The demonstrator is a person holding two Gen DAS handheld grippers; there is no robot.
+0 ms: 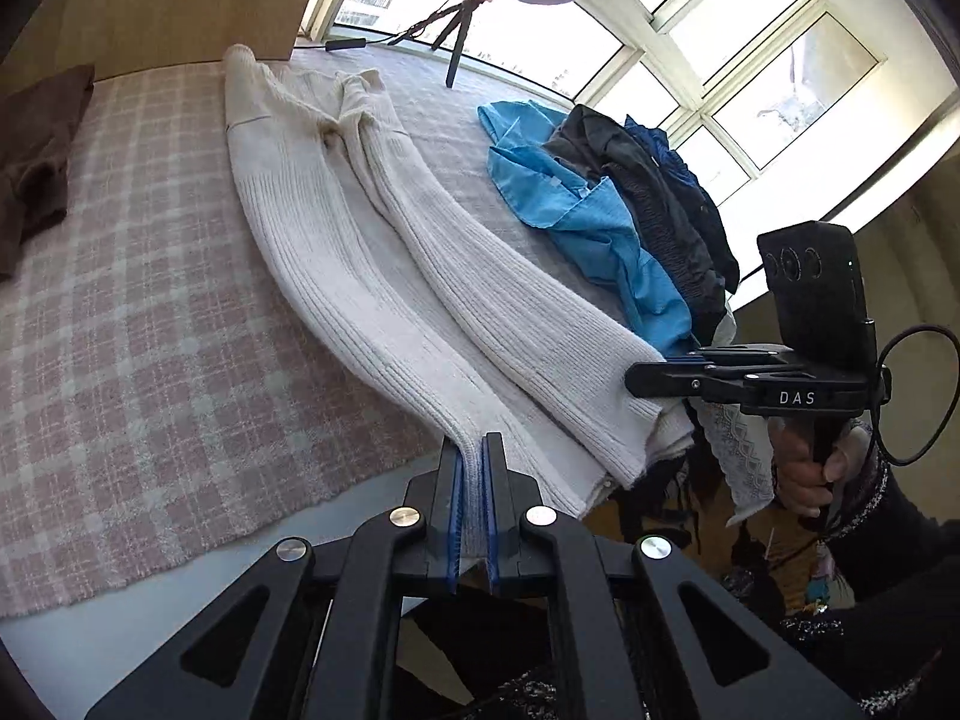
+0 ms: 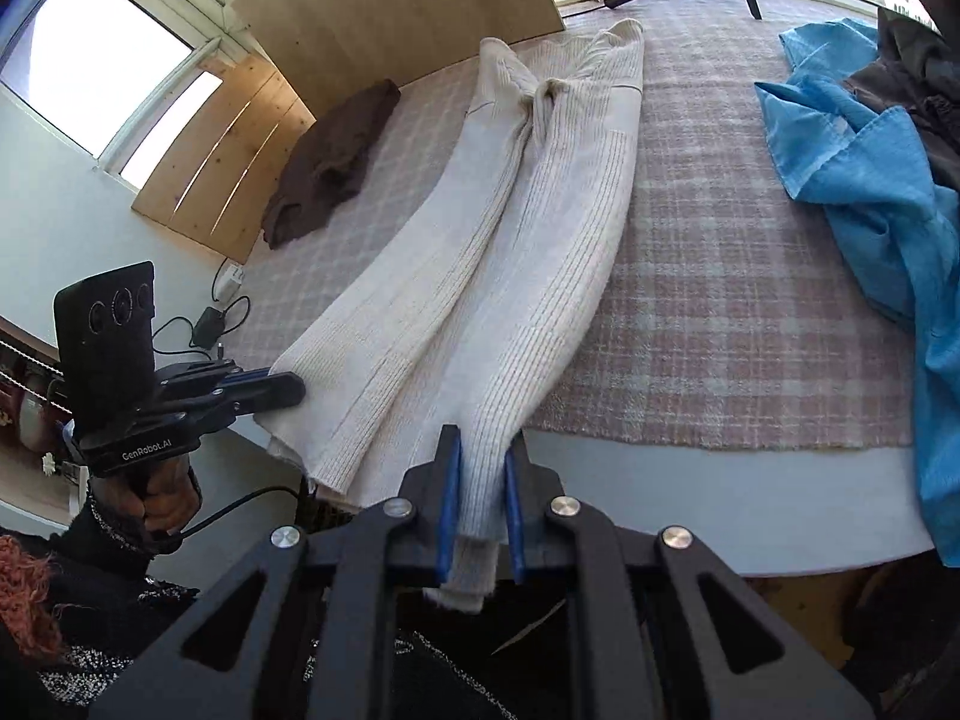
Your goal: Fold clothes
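A long cream ribbed knit sweater (image 1: 336, 252) (image 2: 540, 228) lies lengthways on a pink plaid blanket (image 1: 150, 330) (image 2: 750, 300), collar at the far end. My left gripper (image 1: 471, 450) is shut on the near hem, and the knit is bunched between its blue pads. The hem's other corner is pinched in my right gripper (image 2: 483, 450), which is shut with cloth hanging out below the pads. Each view shows the other gripper from the side at the hem: the right gripper (image 1: 636, 378) and the left gripper (image 2: 288, 387). The near hem is lifted off the bed edge.
A blue garment (image 1: 576, 204) (image 2: 870, 180) and a dark clothes pile (image 1: 660, 180) (image 2: 918, 66) lie to the right of the sweater. On the left lies a brown garment (image 1: 36, 144) (image 2: 336, 150). A ring-light tripod (image 1: 459, 36) stands by the windows. The white mattress edge (image 2: 720, 510) runs nearest me.
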